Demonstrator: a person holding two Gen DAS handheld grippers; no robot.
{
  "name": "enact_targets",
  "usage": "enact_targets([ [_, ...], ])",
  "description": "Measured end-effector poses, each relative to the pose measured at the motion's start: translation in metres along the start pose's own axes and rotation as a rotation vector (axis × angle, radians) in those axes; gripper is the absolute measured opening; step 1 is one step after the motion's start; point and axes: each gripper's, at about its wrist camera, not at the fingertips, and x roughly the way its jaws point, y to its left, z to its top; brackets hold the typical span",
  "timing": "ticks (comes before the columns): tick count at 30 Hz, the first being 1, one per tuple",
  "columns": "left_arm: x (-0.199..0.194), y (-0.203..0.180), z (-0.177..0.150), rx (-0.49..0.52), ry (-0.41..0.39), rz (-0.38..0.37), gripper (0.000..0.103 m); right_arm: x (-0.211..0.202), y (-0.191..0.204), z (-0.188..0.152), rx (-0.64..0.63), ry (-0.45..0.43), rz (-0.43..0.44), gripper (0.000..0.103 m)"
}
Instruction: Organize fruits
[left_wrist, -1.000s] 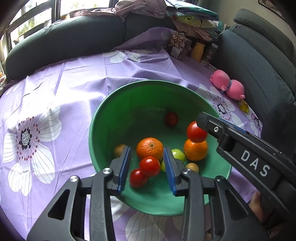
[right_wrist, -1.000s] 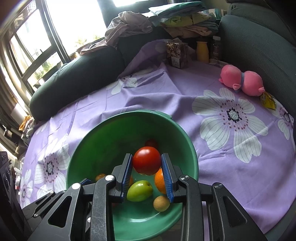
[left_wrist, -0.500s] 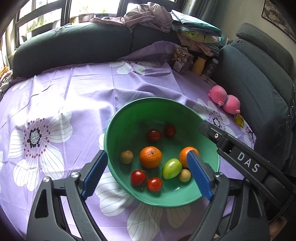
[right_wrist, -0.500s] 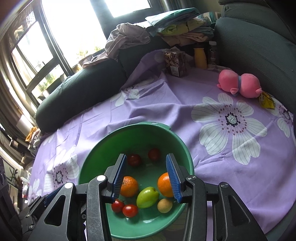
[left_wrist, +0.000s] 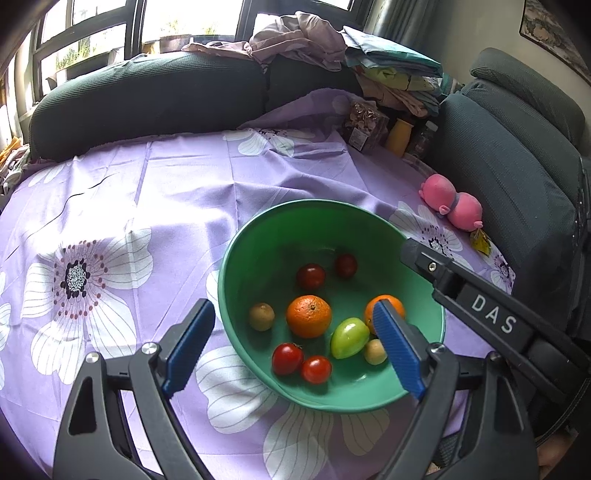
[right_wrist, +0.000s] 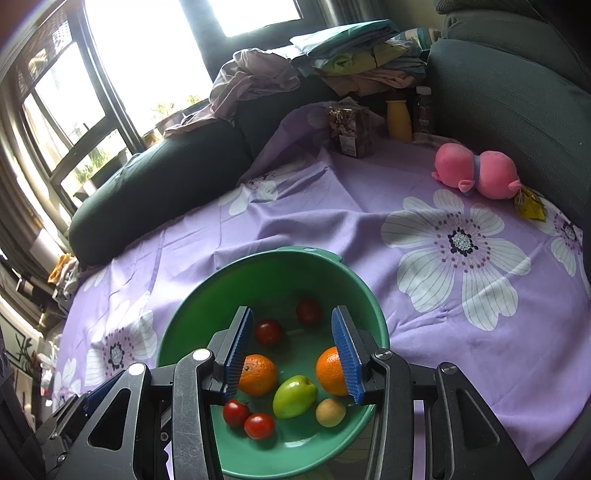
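Observation:
A green bowl (left_wrist: 258, 236) (right_wrist: 280, 258) sits on the purple flowered cloth. In it lie two oranges (left_wrist: 308, 316) (right_wrist: 330, 371), a green apple (left_wrist: 349, 338) (right_wrist: 294, 396), several red tomatoes (left_wrist: 287, 358) (right_wrist: 259, 425), a kiwi (left_wrist: 261, 316) and a small yellow-brown fruit (left_wrist: 375, 351) (right_wrist: 330, 412). My left gripper (left_wrist: 295, 345) is open wide and empty above the bowl's near side. My right gripper (right_wrist: 295, 354) is open and empty above the bowl; its body shows in the left wrist view (left_wrist: 480, 314).
A pink plush toy (left_wrist: 452, 206) (right_wrist: 476, 171) lies on the cloth at the right. A yellow bottle (left_wrist: 399, 138), a dark bottle and a snack packet (right_wrist: 349, 131) stand at the far edge. Dark sofa cushions (left_wrist: 147, 92) with piled clothes ring the table.
Both grippers let their tomatoes go into the bowl, opened and drew back and up. The bowl now looks smaller and lower in both views.

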Motion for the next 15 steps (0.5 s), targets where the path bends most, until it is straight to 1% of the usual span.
enact_targets([
  [15, -0.0029, 0.0056, 0.0007, -0.010, -0.008, 0.015, 0.088, 0.0008, 0.0033, 0.0008, -0.004, -0.001, -0.009, 0.045],
])
